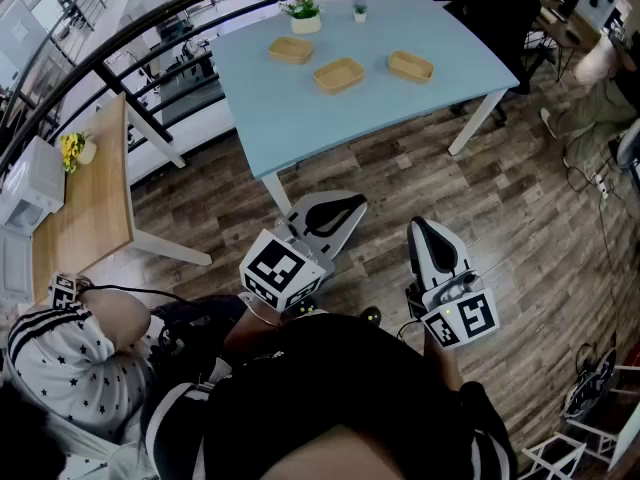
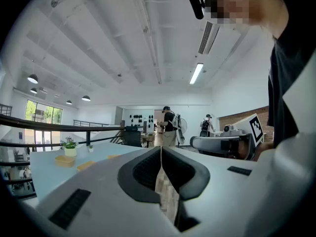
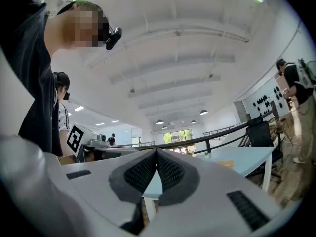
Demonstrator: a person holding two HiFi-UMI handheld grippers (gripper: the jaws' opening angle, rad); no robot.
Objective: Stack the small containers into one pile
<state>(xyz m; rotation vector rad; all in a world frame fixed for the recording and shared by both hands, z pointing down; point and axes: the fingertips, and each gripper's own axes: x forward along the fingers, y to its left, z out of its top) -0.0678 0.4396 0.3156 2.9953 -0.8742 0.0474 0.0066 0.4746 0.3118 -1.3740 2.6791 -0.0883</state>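
Three shallow tan containers lie apart on the light blue table (image 1: pixel 300 118): one at the far left (image 1: pixel 291 50), one in the middle (image 1: pixel 339 74), one at the right (image 1: pixel 411 66). Both grippers hang over the wooden floor, well short of the table. The left gripper (image 1: pixel 352 204) is shut with nothing in it, its jaws meeting tip to tip (image 2: pixel 161 149). The right gripper (image 1: pixel 420 226) is also shut and empty (image 3: pixel 156 152). In the left gripper view two containers (image 2: pixel 64 160) show far off at the left. The right gripper view catches one container (image 3: pixel 224 164) on the table.
A potted plant (image 1: pixel 303 13) and a small pot (image 1: pixel 359 11) stand at the table's far edge. A black chair (image 1: pixel 505 18) is at its right end. A wooden side table (image 1: pixel 95 193) with yellow flowers is at left. A person in a starred shirt (image 1: pixel 60 358) sits lower left.
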